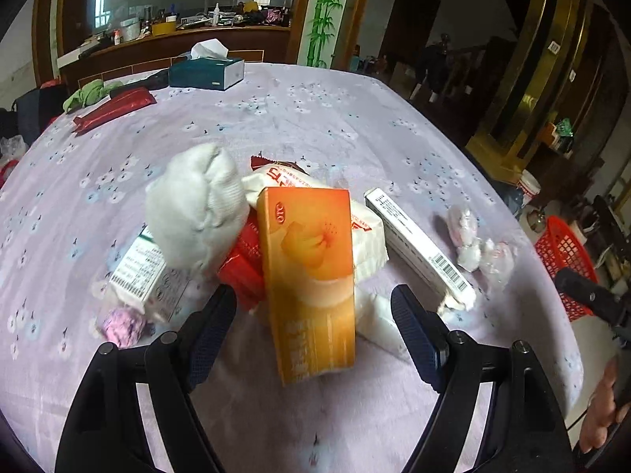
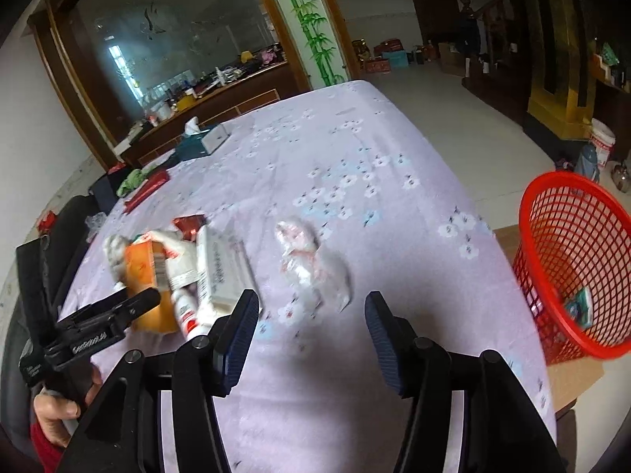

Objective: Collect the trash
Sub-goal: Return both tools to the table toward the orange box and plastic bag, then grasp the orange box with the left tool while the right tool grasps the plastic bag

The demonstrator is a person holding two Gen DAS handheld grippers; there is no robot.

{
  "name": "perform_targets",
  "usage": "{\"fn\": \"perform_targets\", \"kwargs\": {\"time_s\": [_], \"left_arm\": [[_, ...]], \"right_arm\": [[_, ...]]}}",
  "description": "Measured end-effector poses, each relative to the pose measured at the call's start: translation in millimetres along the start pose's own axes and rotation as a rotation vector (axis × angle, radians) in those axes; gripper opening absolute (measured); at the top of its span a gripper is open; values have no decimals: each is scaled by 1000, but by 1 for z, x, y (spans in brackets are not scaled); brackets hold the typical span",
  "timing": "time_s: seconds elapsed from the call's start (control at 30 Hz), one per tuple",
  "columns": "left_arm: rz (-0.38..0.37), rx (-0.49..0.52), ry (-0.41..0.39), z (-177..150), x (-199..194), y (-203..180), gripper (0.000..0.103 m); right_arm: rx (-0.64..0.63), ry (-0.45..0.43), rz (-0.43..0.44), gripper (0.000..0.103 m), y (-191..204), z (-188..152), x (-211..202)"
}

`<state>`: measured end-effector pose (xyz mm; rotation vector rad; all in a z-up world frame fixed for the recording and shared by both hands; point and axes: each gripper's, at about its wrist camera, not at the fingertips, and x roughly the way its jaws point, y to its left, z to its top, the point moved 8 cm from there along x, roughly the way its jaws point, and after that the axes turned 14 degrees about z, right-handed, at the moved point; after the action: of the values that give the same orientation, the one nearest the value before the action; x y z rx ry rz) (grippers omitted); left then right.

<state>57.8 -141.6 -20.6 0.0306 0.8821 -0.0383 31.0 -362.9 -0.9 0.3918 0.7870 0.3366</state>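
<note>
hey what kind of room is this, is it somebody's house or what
Likely a home's living or dining room: a table under a floral cloth, a tissue box, a cluttered wooden sideboard and a staircase behind.

Orange box (image 1: 311, 276) tilted atop wrappers pile (image 1: 366, 236); red basket (image 2: 572, 260) alongside

Glossy orange carton (image 1: 311, 276), matt floral cloth (image 1: 315, 118), seemingly plastic basket (image 2: 572, 260)

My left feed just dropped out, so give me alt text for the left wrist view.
The left gripper is open, its jaws either side of an orange box leaning on a trash pile: white wrappers, a red packet, small cartons. The pile sits on a lilac floral tablecloth; a red basket stands off the table's right edge.
</note>
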Motion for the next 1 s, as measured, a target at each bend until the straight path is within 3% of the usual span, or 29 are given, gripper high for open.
{"fn": "perform_targets", "kwargs": {"time_s": [0.1,0.4,0.47,0.5,0.77,1.0], "left_arm": [[10,5,1,0,4,-1,44],[-72,-7,-32,-9,-17,7,44],[-87,-11,-44,-12,-26,9,44],[-92,-12,-48,-14,-29,10,44],[-93,-15,-117,-29,-60,13,44],[-101,-2,-130,-43,-68,4,44]], "right_arm": [[-4,15,-17,64,-6,8,16],[-23,93,-52,65,-12,6,59],[-30,106,-58,46,-11,1,62],[-27,118,-54,27,-11,-3,62],[-4,16,9,21,5,-18,20],[-9,-19,42,21,28,-43,0]]}}
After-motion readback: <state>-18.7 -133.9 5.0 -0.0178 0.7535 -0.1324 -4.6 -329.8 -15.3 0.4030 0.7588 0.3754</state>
